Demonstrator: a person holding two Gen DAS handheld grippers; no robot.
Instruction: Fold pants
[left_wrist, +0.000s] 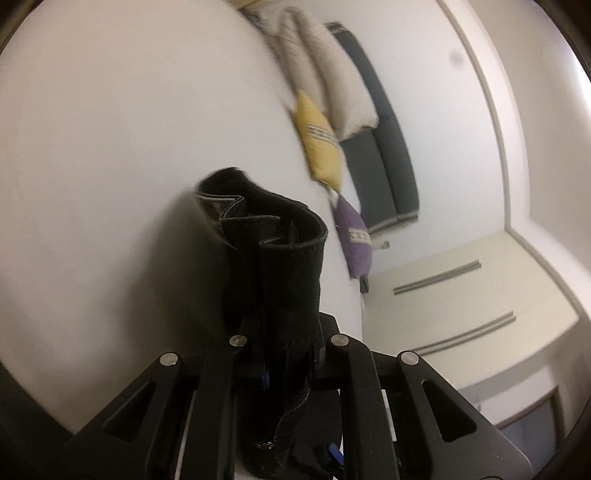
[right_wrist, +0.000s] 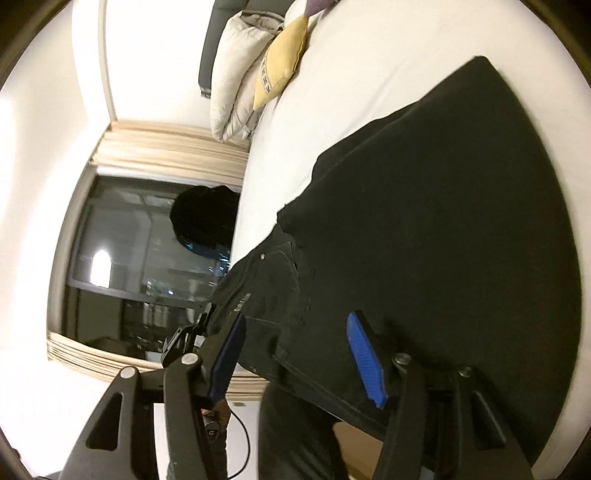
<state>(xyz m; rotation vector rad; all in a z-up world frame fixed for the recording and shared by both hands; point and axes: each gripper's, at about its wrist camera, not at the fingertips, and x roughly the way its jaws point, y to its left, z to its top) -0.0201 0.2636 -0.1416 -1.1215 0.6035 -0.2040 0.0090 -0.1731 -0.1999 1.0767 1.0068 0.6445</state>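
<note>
The black pants (right_wrist: 424, 221) lie spread over the white bed (right_wrist: 369, 66), with the waistband and its rivet toward the bed's edge. My right gripper (right_wrist: 297, 358) is open over the waistband; its blue pads (right_wrist: 364, 363) stand wide apart, with fabric lying between them untouched. In the left wrist view, my left gripper (left_wrist: 288, 354) is shut on a bunched fold of the black pants (left_wrist: 273, 258). The fold stands up from the jaws above the bed sheet (left_wrist: 110, 147). The left pads are hidden by the cloth.
Beige pillows (left_wrist: 328, 74), a yellow cushion (left_wrist: 319, 144) and a purple cushion (left_wrist: 354, 236) lean on the dark headboard (left_wrist: 388, 155). A cream cabinet (left_wrist: 461, 302) stands beside the bed. In the right wrist view a dark window (right_wrist: 147, 266) with curtains is past the bed's edge.
</note>
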